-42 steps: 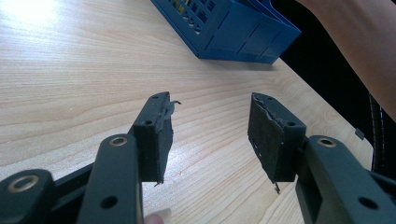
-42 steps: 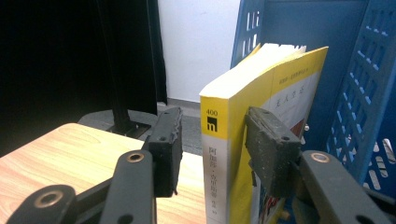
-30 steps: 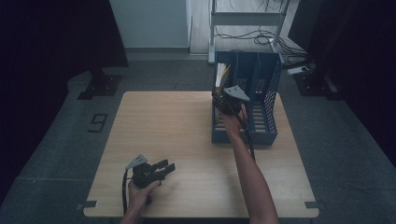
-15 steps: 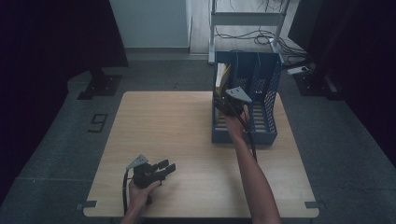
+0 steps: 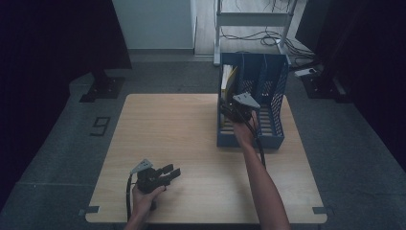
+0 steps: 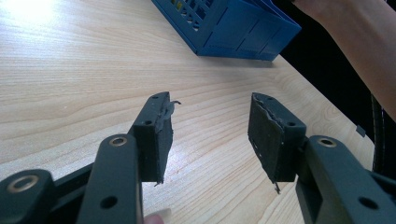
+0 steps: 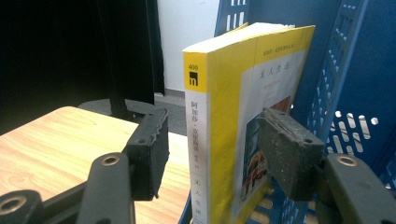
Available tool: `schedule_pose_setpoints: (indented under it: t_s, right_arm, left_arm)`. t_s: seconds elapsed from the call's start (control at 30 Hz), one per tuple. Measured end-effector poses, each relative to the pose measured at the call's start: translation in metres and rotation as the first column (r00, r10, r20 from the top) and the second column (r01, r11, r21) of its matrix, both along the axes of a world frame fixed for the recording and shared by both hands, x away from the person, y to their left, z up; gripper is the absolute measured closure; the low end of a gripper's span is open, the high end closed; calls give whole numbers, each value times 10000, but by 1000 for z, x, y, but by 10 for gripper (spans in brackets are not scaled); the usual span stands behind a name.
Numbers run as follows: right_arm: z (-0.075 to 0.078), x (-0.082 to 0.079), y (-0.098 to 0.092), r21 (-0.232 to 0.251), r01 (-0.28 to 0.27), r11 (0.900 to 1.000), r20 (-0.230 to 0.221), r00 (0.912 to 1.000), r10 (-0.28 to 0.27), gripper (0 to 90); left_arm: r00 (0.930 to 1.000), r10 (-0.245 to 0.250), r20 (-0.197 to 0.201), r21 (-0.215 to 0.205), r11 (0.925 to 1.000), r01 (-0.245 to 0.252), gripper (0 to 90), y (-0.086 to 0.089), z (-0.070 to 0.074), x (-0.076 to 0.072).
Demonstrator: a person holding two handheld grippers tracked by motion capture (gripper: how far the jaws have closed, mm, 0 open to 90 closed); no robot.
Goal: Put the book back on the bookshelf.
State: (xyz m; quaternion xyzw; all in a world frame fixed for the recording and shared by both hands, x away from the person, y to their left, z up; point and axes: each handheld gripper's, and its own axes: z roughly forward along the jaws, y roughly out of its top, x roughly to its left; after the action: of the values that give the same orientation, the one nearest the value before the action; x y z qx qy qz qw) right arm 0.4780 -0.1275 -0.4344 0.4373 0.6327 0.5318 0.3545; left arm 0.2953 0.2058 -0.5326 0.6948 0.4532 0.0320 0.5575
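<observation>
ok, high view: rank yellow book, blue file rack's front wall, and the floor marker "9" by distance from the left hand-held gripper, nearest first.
From the left hand-held gripper:
1. Floor marker "9", off the table's left edge.
2. Blue file rack's front wall, right side of the table.
3. Yellow book, standing in the rack's far left slot.

This is looking like a lab or recording room set up for tests. A lone pale wooden surface (image 5: 172, 134) is standing on grey carpet (image 5: 62, 158), with black curtains (image 5: 52, 38) hanging at the sides. A metal rack (image 5: 253, 19) is standing behind it, with loose cables (image 5: 249, 38) lying on the floor beneath. Stand feet (image 5: 103, 88) are resting on the carpet, and a taped number mark (image 5: 100, 126) is sitting beside the surface.
</observation>
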Motion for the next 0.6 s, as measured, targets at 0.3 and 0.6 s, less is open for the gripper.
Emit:
schedule_pose_setpoints:
  t_s: [0.3,0.6]
  right_arm:
    - [-1,-4,-4,-33,-82,10000,-61,9999,82,413]
    - [-5,-6,-8,-36,-85,10000,-193,9998,84,409]
  left_arm:
    - [10000,-7,1,26,10000,7,498,-1,0,0]
    - [10000,-32,-41,69,10000,32,498,-1,-1,0]
